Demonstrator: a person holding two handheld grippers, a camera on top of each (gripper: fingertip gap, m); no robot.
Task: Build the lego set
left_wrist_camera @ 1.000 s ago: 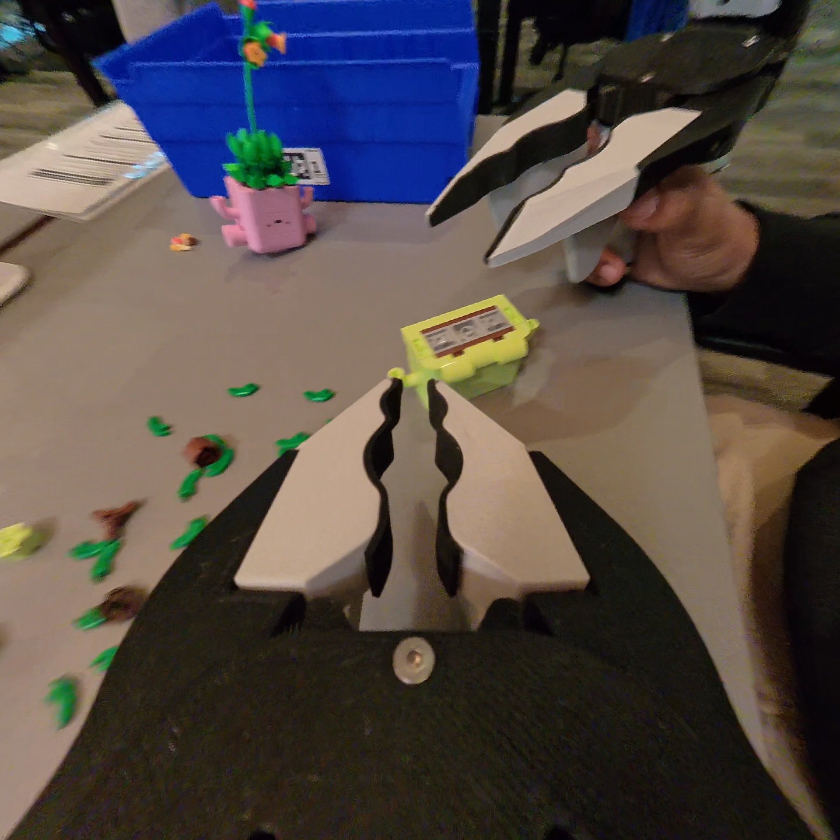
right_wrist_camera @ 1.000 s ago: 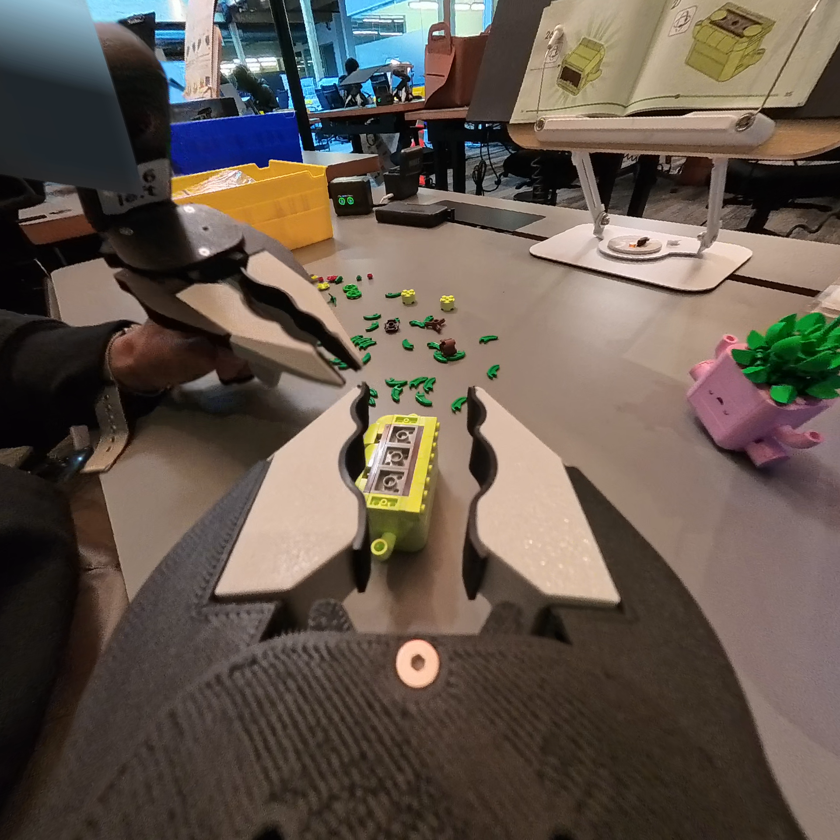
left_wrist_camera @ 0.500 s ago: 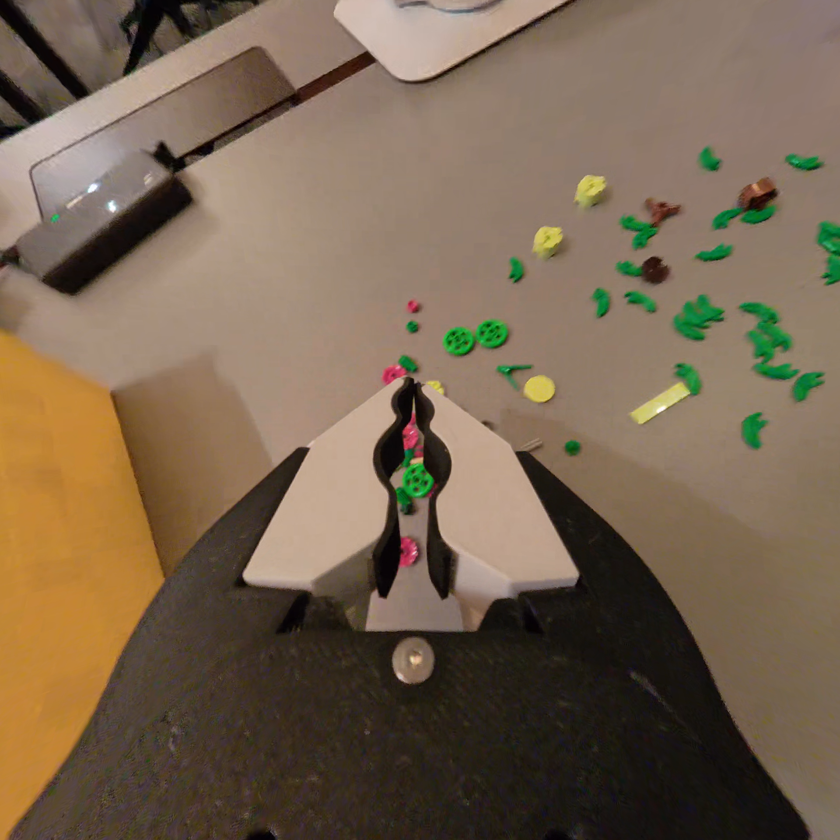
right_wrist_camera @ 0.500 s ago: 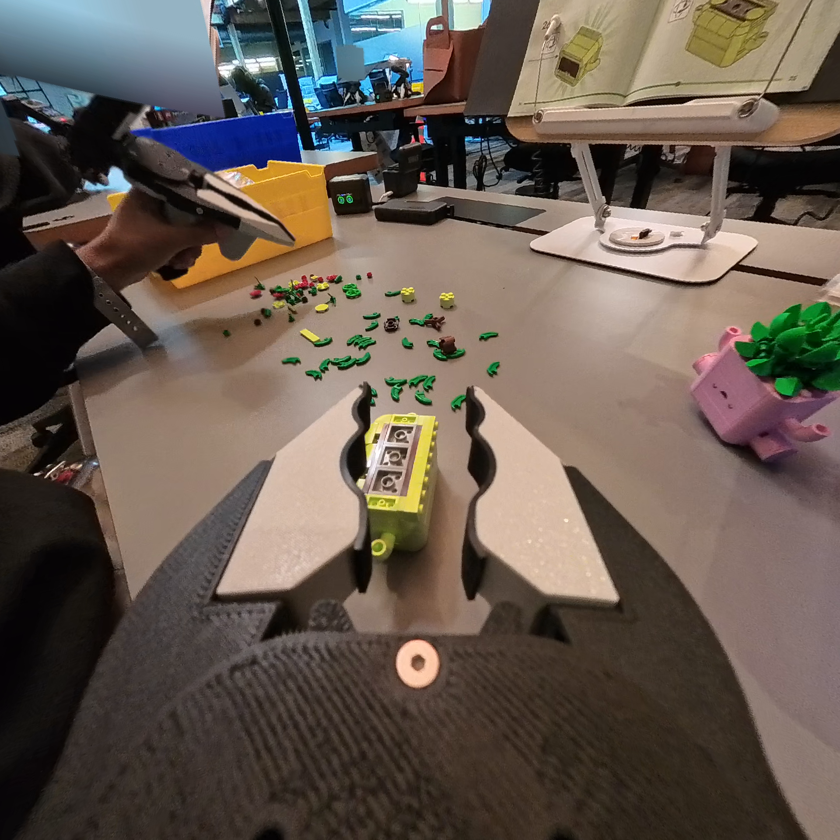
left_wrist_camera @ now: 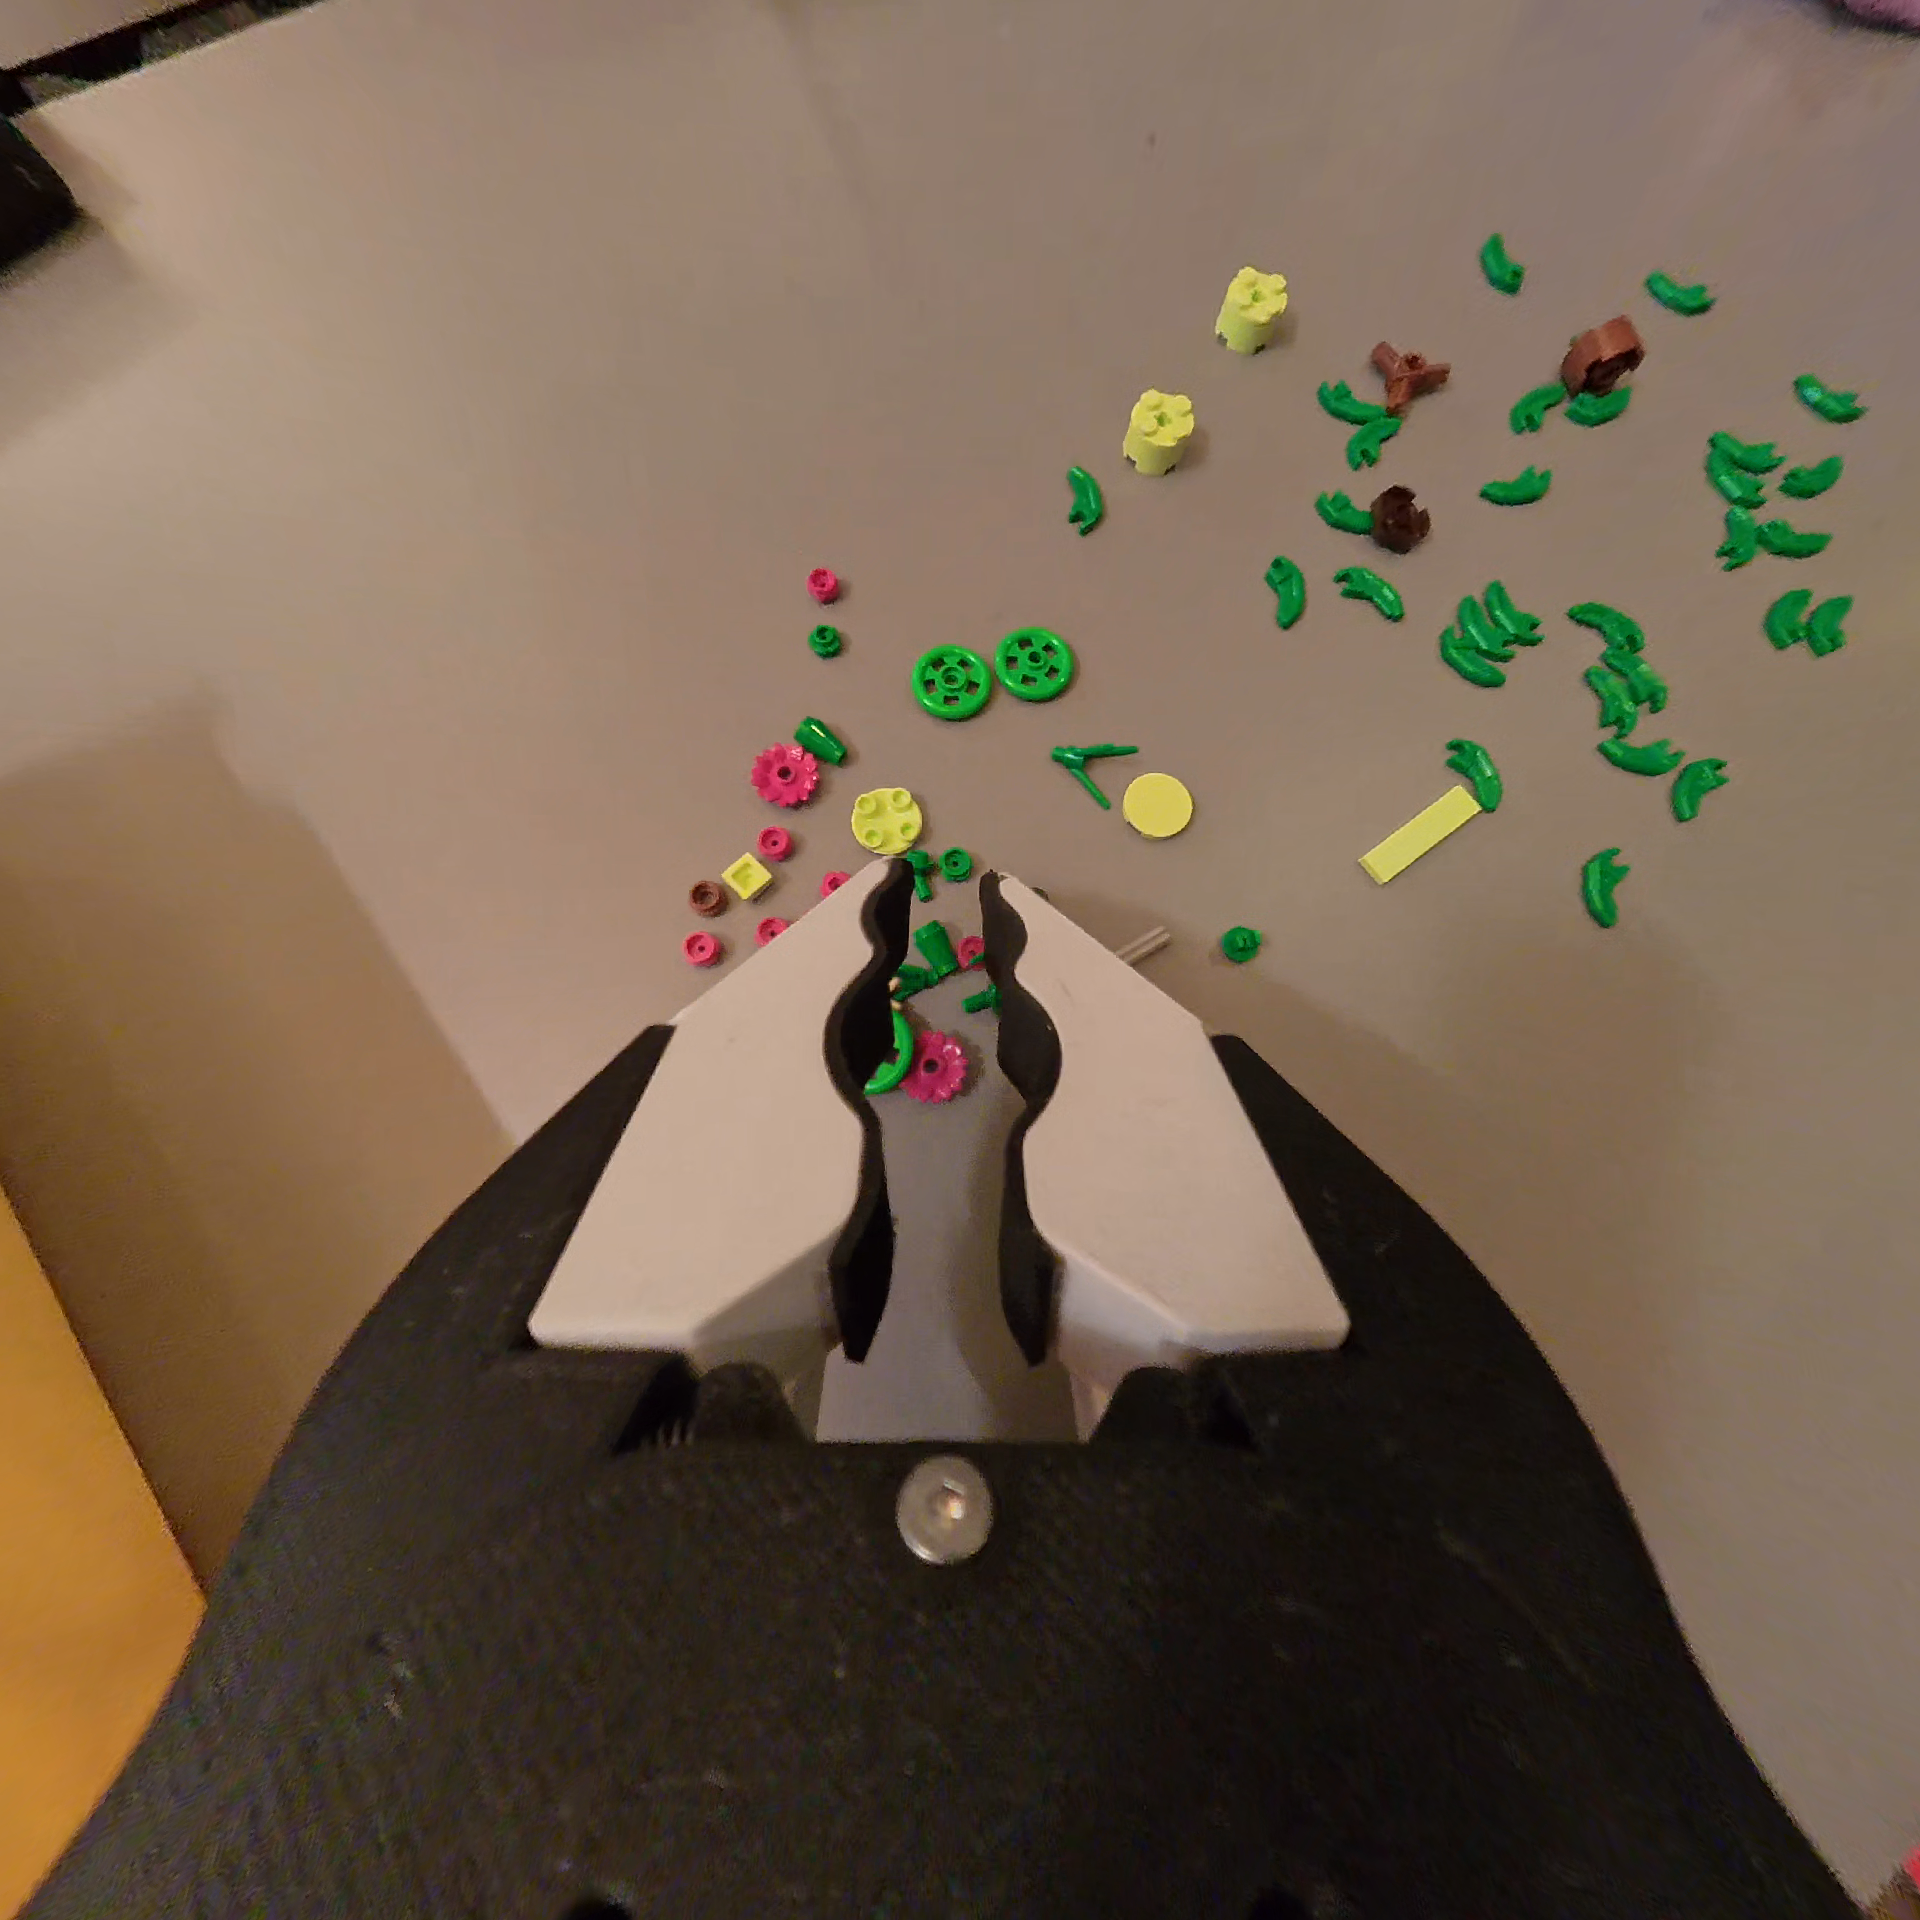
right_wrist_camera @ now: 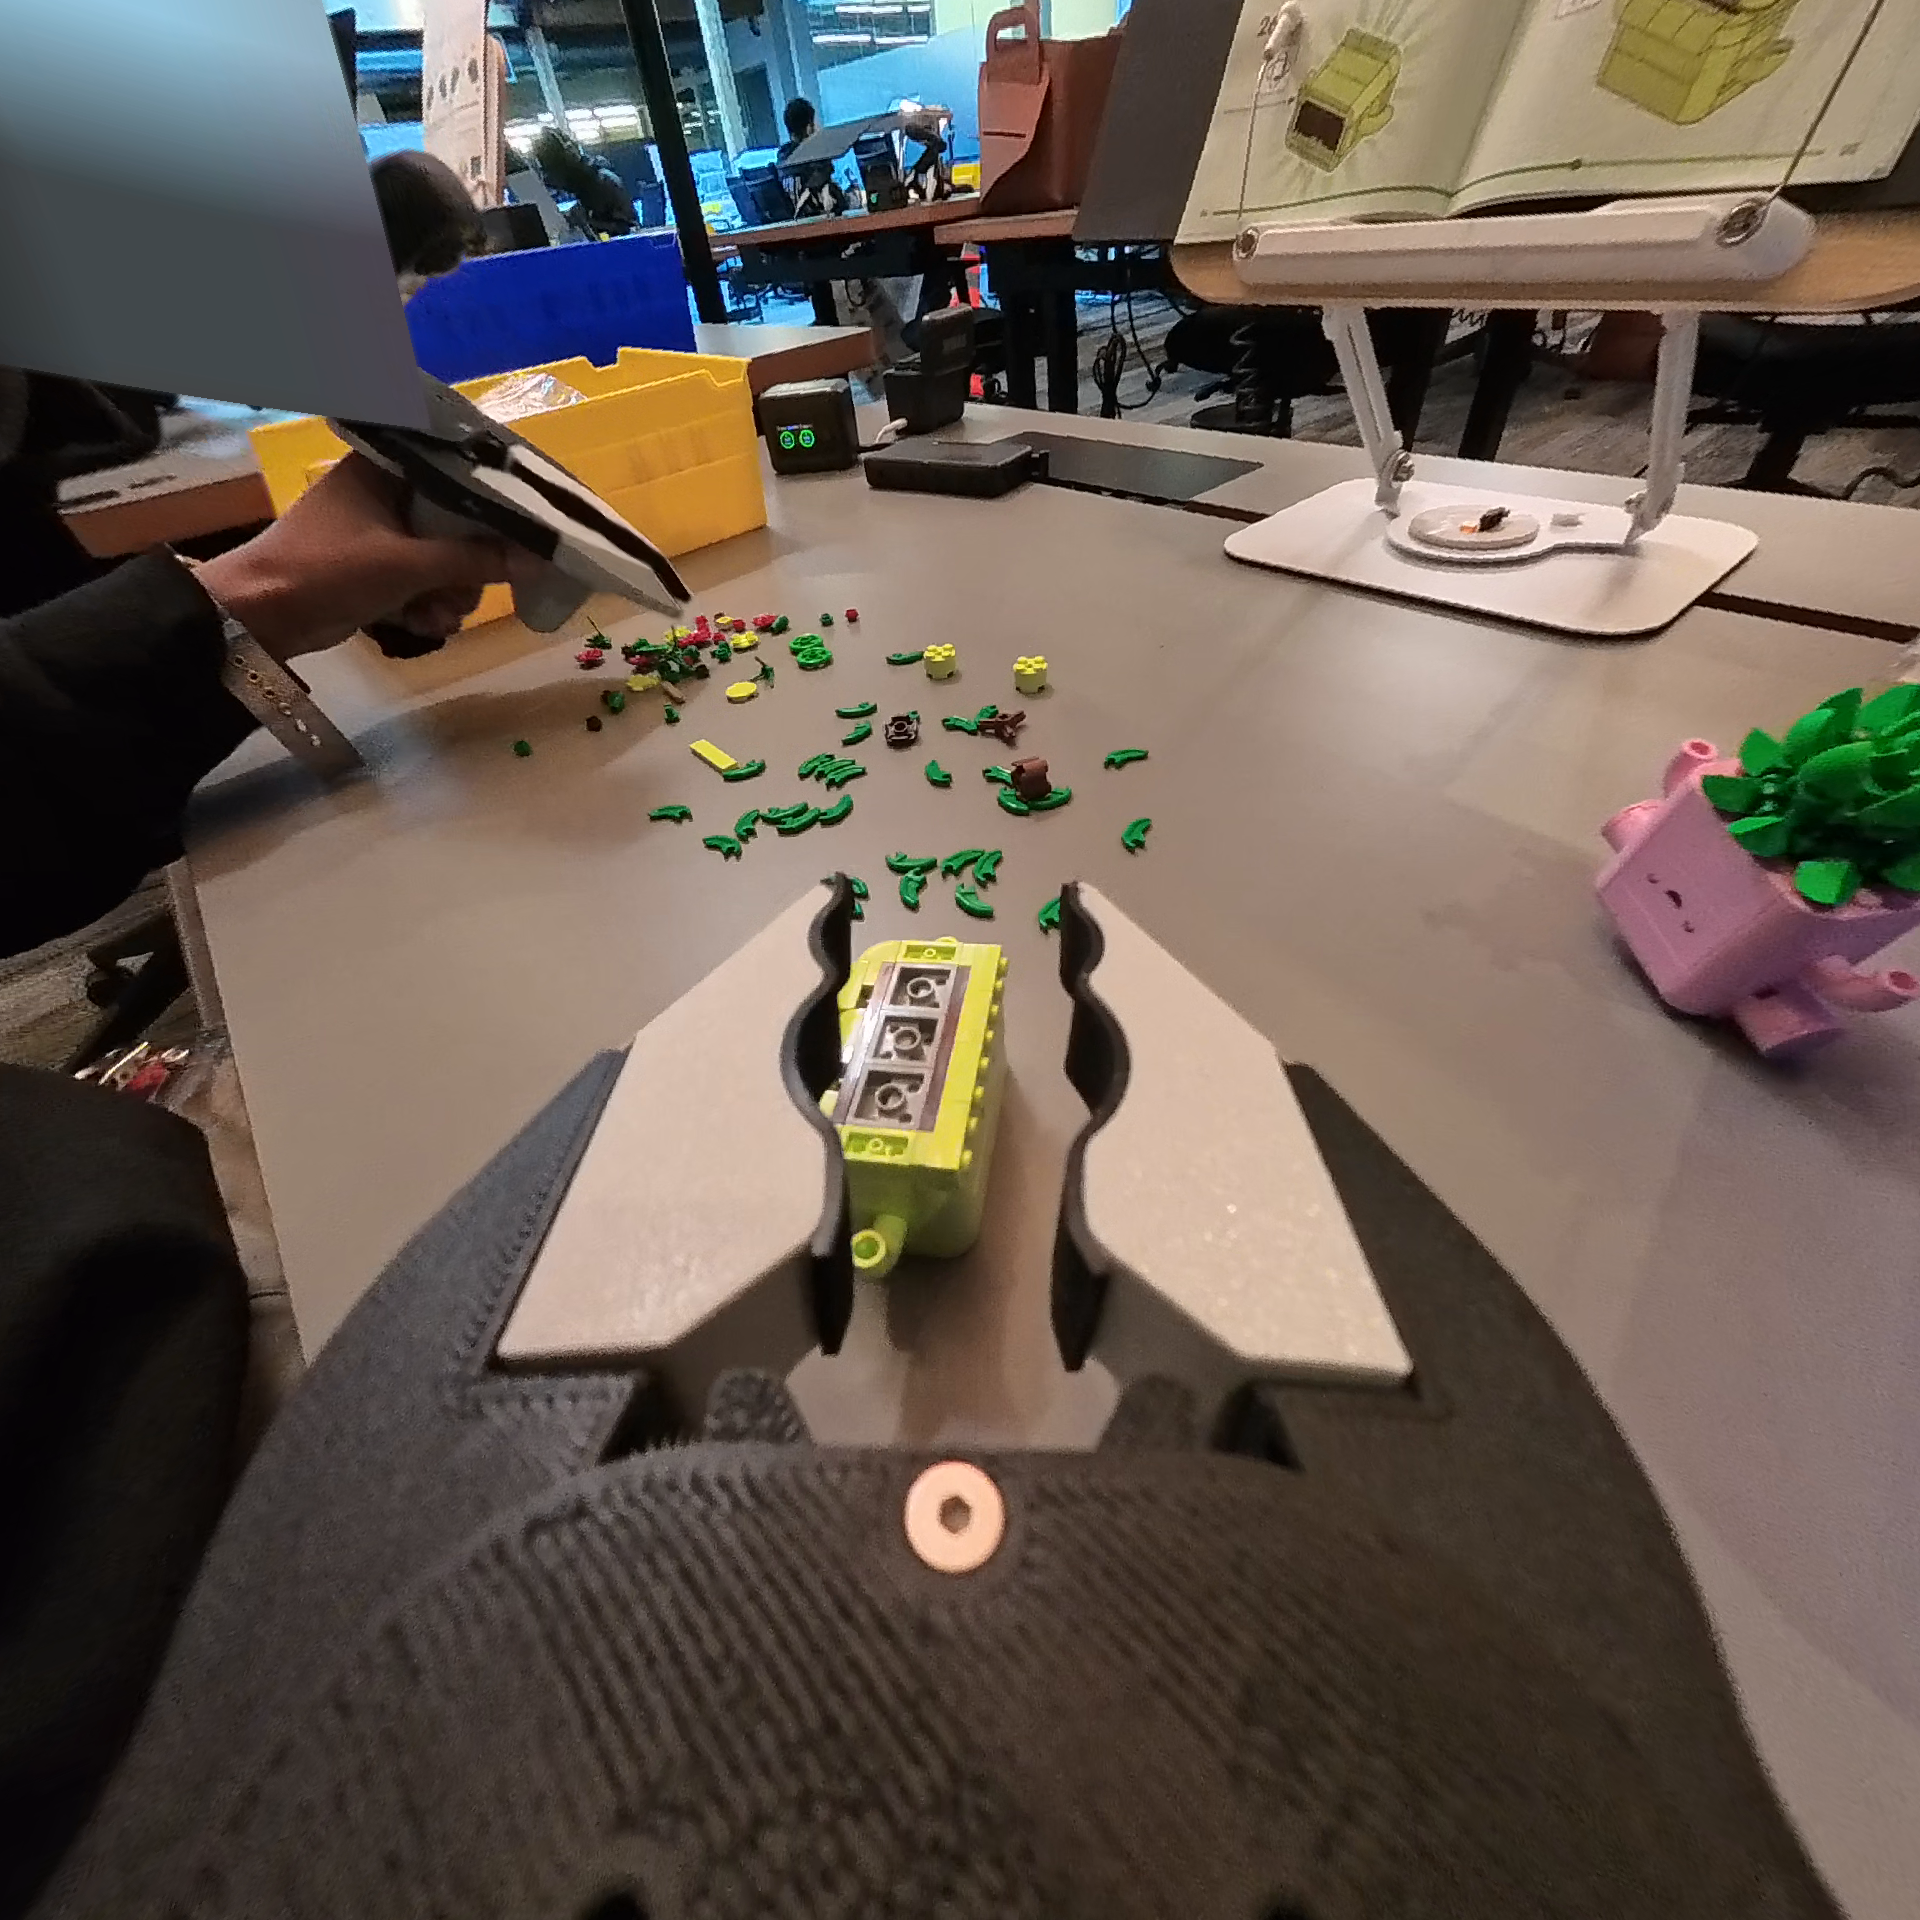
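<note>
My left gripper (left_wrist_camera: 945,878) hangs just above a pile of small loose pieces, with its jaws a little apart and empty. A magenta flower piece (left_wrist_camera: 935,1065) and a green ring (left_wrist_camera: 891,1060) lie on the table between its fingers. Two green wheel pieces (left_wrist_camera: 992,670), a lime round plate (left_wrist_camera: 885,819) and a lime tile (left_wrist_camera: 1418,847) lie just beyond. My right gripper (right_wrist_camera: 951,896) is open around the lime box build (right_wrist_camera: 920,1091), which rests on the table. The box sits close to the left finger and apart from the right one. The left gripper (right_wrist_camera: 665,592) also shows in the right wrist view.
Green leaf pieces (right_wrist_camera: 821,774) and brown pieces (right_wrist_camera: 1029,774) are scattered mid-table. A pink pot build with green leaves (right_wrist_camera: 1766,925) stands at the right. A yellow bin (right_wrist_camera: 644,447) is behind the small pieces. An instruction book on a white stand (right_wrist_camera: 1486,561) is at the back. My hands' fingertips stand some 35 cm from each other. The lime round plate (left_wrist_camera: 885,819) is about 4 cm from my left fingertips and 35 cm from my right. Seen from the right wrist view (right_wrist_camera: 746,642) as well. About 11 cm separates my left fingertips from the lime tile (left_wrist_camera: 1418,847). Seen from the right wrist view (right_wrist_camera: 710,760) as well.
My left gripper swung away from the lime box to the pile of small pieces by the yellow bin, then moved closer and opened a little. My right gripper has stayed around the box.
</note>
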